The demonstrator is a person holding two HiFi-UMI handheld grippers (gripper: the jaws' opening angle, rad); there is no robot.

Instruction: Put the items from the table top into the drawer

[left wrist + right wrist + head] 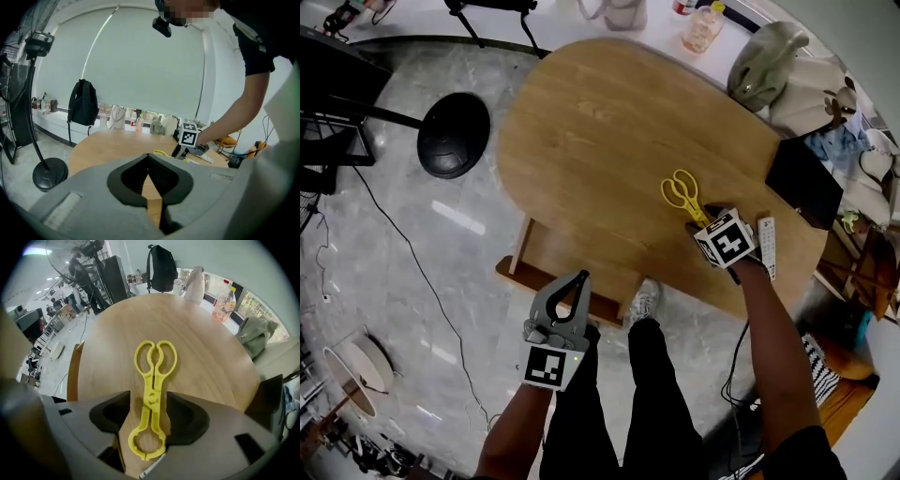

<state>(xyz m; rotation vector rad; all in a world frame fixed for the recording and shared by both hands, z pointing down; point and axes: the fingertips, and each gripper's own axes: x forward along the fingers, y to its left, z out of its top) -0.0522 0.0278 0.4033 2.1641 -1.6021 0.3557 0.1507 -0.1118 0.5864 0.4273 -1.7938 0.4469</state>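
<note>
Right gripper (696,223) jaws apart astride one yellow tongs (680,192); left gripper (580,278) jaws together; one remote (766,246).

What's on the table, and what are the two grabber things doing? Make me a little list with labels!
Table: oval wooden top
Things on it: yellow tongs and a pale remote
Right gripper: open, pointing down at the table, one finger on each side of the tongs, not closed on them
Left gripper: shut, holding nothing, low in front of the table
Drawer: looks pulled out under the table's near edge
Job so far: both things lie on the tabletop, neither in the drawer
</note>
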